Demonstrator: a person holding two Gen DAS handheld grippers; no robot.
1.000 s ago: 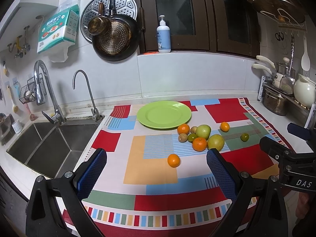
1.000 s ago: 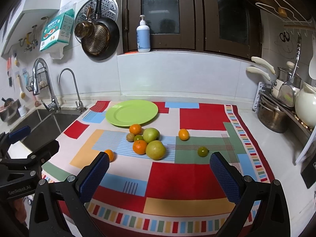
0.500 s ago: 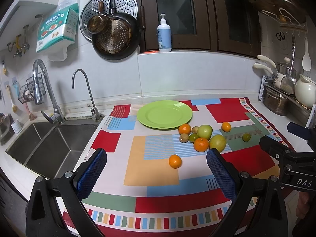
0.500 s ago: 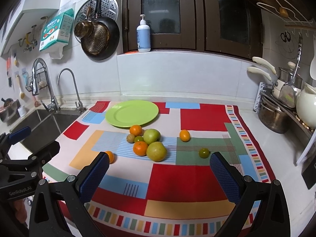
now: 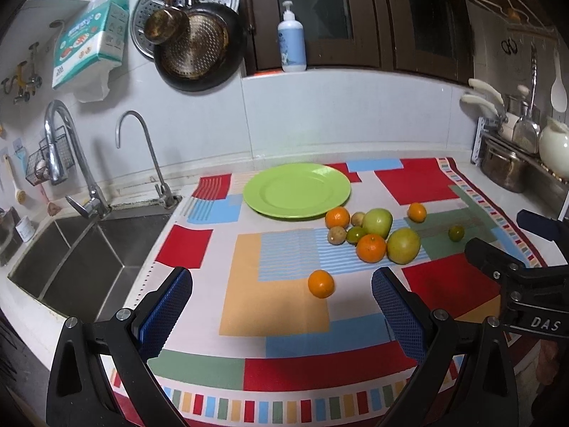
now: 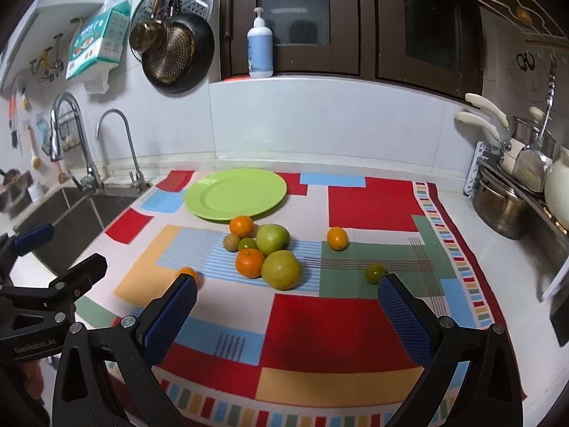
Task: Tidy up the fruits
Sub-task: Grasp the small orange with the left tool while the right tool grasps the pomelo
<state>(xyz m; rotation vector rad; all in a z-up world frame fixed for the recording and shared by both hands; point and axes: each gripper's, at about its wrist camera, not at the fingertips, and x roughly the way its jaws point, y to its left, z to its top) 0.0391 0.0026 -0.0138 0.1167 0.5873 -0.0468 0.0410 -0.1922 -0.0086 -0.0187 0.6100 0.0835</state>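
An empty green plate [image 5: 297, 190] lies at the back of a colourful mat; it also shows in the right wrist view [image 6: 235, 193]. In front of it is a cluster of oranges, green apples and small brown and green fruits [image 5: 370, 231], also seen in the right wrist view [image 6: 265, 252]. One orange [image 5: 320, 283] lies apart, nearer me. Another orange [image 6: 336, 237] and a small green fruit [image 6: 375, 273] lie to the right. My left gripper [image 5: 281, 306] is open and empty above the mat's front. My right gripper [image 6: 286, 313] is open and empty, short of the fruit.
A steel sink [image 5: 81, 249] with two taps lies left of the mat. Pots and a white jug [image 6: 512, 199] stand on a rack at the right. Pans hang on the wall [image 5: 192, 46]. A soap bottle [image 5: 291, 48] stands on the ledge.
Both grippers have moved slightly forward toward the fruit. Both stay open and the fruit has not moved.
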